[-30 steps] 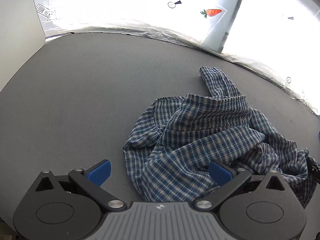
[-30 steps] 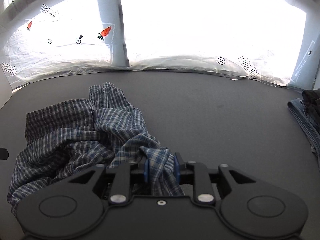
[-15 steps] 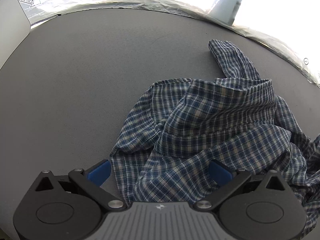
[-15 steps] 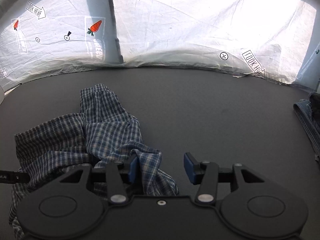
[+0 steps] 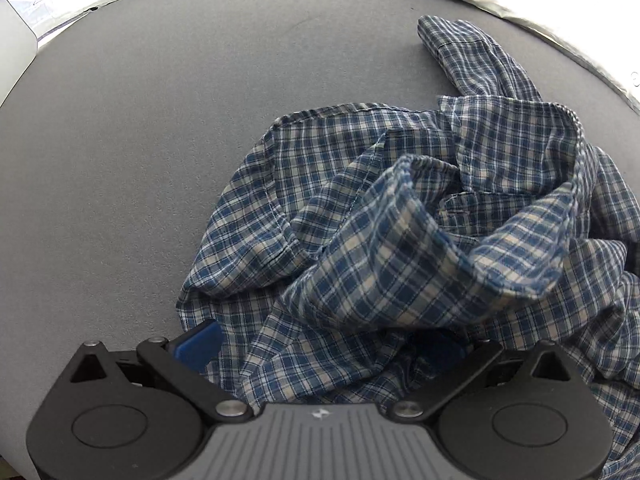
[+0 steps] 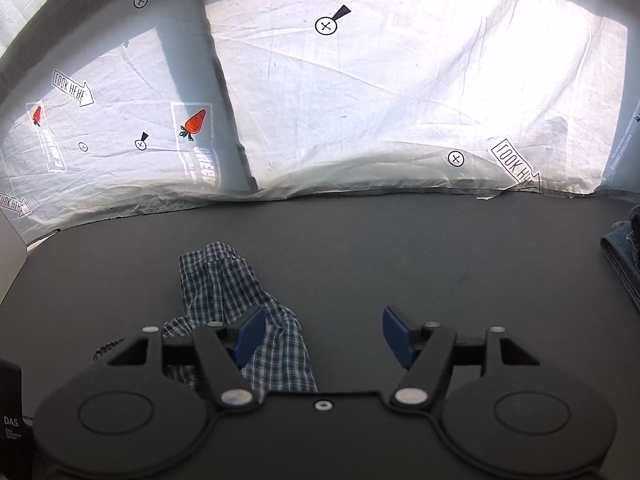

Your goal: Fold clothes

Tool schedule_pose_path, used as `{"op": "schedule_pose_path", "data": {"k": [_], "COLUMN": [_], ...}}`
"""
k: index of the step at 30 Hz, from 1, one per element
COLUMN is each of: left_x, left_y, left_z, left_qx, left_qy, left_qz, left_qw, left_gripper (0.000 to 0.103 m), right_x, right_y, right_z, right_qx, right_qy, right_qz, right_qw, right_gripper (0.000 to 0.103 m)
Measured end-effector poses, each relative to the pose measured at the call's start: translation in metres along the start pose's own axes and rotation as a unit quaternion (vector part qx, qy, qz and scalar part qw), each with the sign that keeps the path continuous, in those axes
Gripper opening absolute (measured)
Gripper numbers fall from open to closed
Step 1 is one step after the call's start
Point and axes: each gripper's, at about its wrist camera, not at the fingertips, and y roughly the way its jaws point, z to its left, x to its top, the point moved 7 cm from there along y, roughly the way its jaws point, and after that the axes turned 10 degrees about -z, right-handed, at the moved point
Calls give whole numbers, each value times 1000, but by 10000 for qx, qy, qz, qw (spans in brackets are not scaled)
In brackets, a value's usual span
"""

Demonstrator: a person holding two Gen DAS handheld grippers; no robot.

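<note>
Lies crumpled on the grey table [image 5: 140, 152], the blue plaid shirt [image 5: 420, 216], bunched toward the near right part of the surface with bare grey to its left and beyond it. Not folded as it lies: ridges and hollows everywhere, one raised loop of hem or collar standing up in the middle of the heap. Spread wide, the left gripper [image 5: 320, 344], its blue pads on either side of the near edge of the cloth, fabric lying between them but not pinched. Spread wide too, the right gripper [image 6: 324, 334], holding nothing; the left pad next to a hanging fold of the shirt [image 6: 240, 308], the right pad over bare table. For a good grasp here: best to close on a single layer at a seam or hem rather than a wad of several layers, and to take two points well apart so the cloth can be drawn flat before any fold. Risk, as judged: a bite into the bunched middle would lift the whole heap and keep the wrinkles. Long axis hard to name in such a heap; roughly from the near edge toward the far right, where one sleeve [image 5: 468, 52] reaches out, cuff end pointing to the far edge. At the right edge, a pile of denim [image 6: 624, 256].
</note>
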Motion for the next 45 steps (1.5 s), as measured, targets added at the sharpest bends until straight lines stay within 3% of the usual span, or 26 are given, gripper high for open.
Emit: {"op": "schedule_pose_path", "data": {"k": [5,11,14,16,18,19,27,30,33,41,44,45], "left_x": [0,-3,-5,-5,-6,-7,-15,-19,-24,-31,-32,-30], "left_y": [5,11,14,15,15,15,14,12,10,13,14,16], "left_z": [0,1,0,-1,-1,-1,-3,-4,-5,-6,-3,0], "left_qx": [-11,-37,-21,-34,-62,-79,-57,-46,-41,-21,-65,-93], "left_qy": [22,4,29,68,101,104,66,44,37,4,42,69], "left_qz": [83,109,97,66,31,12,-219,-379,-605,-739,-757,-746], "left_qw": [10000,9999,9999,9999,9999,9999,9997,9993,9981,9973,9971,9971], "left_gripper": [103,103,103,103,103,103,103,103,103,103,103,103], "right_x": [-40,-73,-81,-87,-88,-88,-58,-50,-47,-107,-129,-137], "right_y": [67,103,107,108,101,98,31,-10,-54,-75,-83,-86], "right_z": [14,25,28,30,31,30,-15,-57,-109,-130,-137,-140], "right_qx": [529,627,736,791,844,862,104,-765,-1698,-2261,-2466,-2534], "right_qy": [132,76,176,155,129,116,-28,-177,-106,-175,-201,-209], "right_qz": [809,1280,1399,1468,1321,1242,-24,-487,-811,67,396,506], "right_qw": [9952,9898,9873,9859,9875,9884,9999,9957,9821,9739,9681,9658], "right_gripper": [66,65,54,38,9,7,2,2,2,3,7,14]}}
